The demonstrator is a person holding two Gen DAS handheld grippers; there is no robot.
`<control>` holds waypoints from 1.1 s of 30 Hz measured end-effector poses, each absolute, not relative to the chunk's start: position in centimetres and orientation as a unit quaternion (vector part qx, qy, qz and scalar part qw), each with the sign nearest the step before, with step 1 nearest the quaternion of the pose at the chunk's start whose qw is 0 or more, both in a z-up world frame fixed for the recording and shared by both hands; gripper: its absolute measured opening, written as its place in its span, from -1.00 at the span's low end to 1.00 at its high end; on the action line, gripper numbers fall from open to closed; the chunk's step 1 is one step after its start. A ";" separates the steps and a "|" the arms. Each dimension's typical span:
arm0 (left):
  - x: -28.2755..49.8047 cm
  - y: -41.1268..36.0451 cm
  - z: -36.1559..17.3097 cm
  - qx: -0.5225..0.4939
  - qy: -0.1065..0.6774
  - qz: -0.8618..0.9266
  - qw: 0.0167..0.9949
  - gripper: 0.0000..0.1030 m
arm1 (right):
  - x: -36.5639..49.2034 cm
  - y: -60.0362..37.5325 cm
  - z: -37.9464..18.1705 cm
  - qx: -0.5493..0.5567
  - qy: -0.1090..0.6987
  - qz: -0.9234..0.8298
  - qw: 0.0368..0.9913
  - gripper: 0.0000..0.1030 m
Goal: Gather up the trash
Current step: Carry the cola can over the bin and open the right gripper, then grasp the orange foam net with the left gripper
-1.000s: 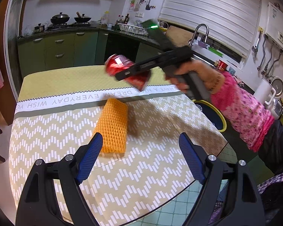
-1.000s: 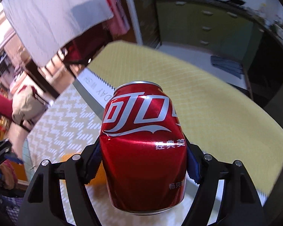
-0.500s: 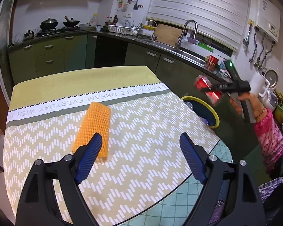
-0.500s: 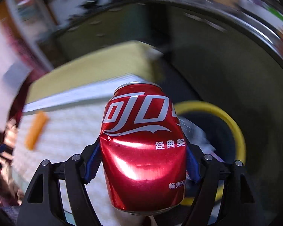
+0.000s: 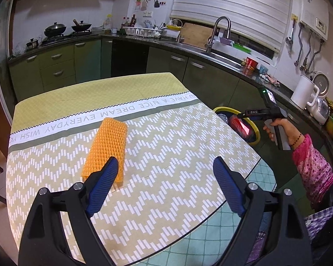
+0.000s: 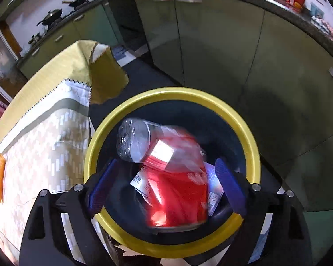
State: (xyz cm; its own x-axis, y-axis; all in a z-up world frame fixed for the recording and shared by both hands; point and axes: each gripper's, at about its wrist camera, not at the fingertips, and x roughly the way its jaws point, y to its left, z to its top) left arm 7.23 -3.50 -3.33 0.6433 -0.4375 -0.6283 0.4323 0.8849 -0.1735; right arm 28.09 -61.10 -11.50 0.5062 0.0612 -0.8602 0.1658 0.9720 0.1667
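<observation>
A red soda can (image 6: 177, 190), blurred with motion, drops into the yellow-rimmed trash bin (image 6: 173, 94). My right gripper (image 6: 166, 166) hangs over the bin, its jaws opening and its blue pads clear of the can. A clear plastic bottle (image 6: 133, 141) and a paper label lie inside the bin. An orange foam net (image 5: 107, 146) lies on the tablecloth. My left gripper (image 5: 164, 166) hovers over the table just right of the net, its jaws wide, still opening, with nothing between them. In the left wrist view the falling can (image 5: 240, 128) shows above the bin (image 5: 224, 110).
The patterned table (image 5: 166, 133) ends at a rounded edge beside the bin. Green cabinets (image 6: 211, 44) stand close behind the bin. A counter with a sink (image 5: 219, 53), a white kettle (image 5: 304, 93) and a stove with pans runs along the walls. A pink sleeve (image 5: 313, 170) reaches in from the right.
My right gripper swung from above the table to over the bin, tilted down and let go of the can, which now falls. The left gripper shifted slightly beside the net.
</observation>
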 end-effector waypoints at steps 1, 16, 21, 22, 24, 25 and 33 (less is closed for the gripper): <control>7.2 -3.5 -3.4 -0.004 0.348 -0.240 0.906 0.60 | 27.6 -61.1 -11.1 0.117 0.491 -0.030 0.863 0.70; 10.7 -2.5 -5.5 0.009 0.386 -0.212 0.898 0.62 | 15.0 -52.6 -6.7 0.106 0.407 0.021 0.907 0.73; 13.7 -2.3 -6.9 0.044 0.407 -0.184 0.894 0.62 | 12.9 -50.7 -6.0 0.116 0.391 0.042 0.912 0.76; 14.5 -2.4 -7.3 0.051 0.413 -0.182 0.891 0.62 | 12.7 -50.4 -5.9 0.114 0.388 0.045 0.913 0.76; 15.5 -2.4 -7.8 0.060 0.418 -0.182 0.888 0.62 | 12.3 -50.0 -5.7 0.112 0.385 0.049 0.915 0.78; 16.2 -2.5 -8.2 0.067 0.423 -0.176 0.886 0.62 | 12.2 -49.6 -5.7 0.111 0.384 0.054 0.915 0.78; 19.0 -3.0 -10.5 0.084 0.454 -0.173 0.870 0.59 | 13.1 -49.5 -6.7 0.120 0.393 0.064 0.910 0.78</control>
State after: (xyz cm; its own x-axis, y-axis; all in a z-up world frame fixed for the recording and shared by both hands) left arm 19.05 -3.05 -10.52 0.5274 -0.2246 -0.8194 0.3778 0.9258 -0.0107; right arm 13.11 -49.46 -6.73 0.6834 0.2107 -0.6990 -0.0218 0.9629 0.2690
